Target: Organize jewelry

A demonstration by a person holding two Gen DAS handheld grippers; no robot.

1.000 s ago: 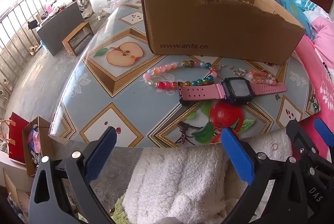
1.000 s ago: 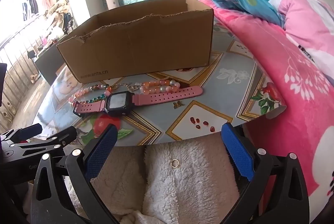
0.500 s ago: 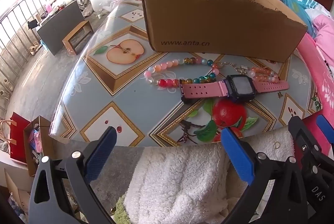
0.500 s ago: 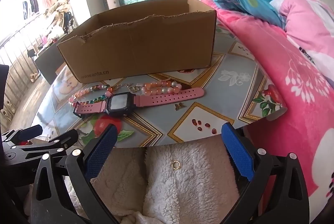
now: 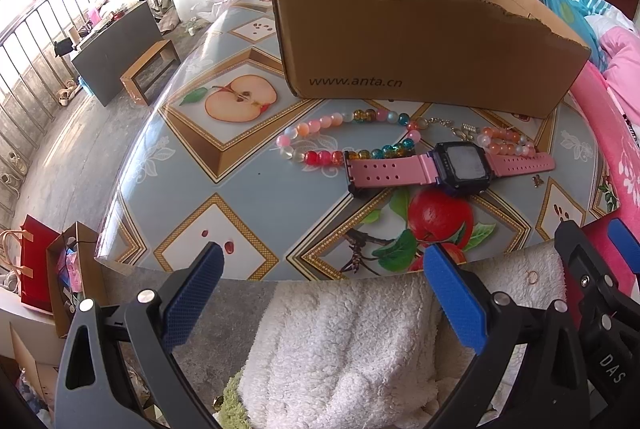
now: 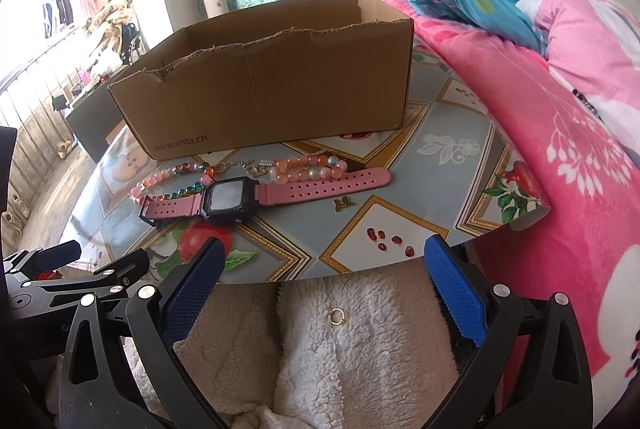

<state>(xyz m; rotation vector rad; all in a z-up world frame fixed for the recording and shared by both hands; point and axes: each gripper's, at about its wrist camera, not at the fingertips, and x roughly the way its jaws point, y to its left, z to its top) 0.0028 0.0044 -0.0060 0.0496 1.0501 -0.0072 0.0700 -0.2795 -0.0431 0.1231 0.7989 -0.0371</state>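
I held both grippers short of the table's near edge, jaws wide apart and empty: the left gripper at the bottom of the left wrist frame, the right gripper at the bottom of the right. The jewelry lay mid-frame on the fruit-patterned table, just in front of the open cardboard box that I judged to be its destination. A pink watch lay flat, its strap touching a multicoloured bead bracelet to the left and a peach bead bracelet toward the right, with a short chain and clasp between them. A small bronze charm sat alone right of centre in the right wrist frame. A gold ring rested on the white fleece low in that frame, off the table.

To do this well, I reckoned on taking the watch first, across the strap near its case, because it overlapped the beads. Lifted carelessly, it might have dragged a strand or the chain along. The box's torn front wall stood high, so any piece would need lifting clear over it. The charm and ring looked hardest to pinch.
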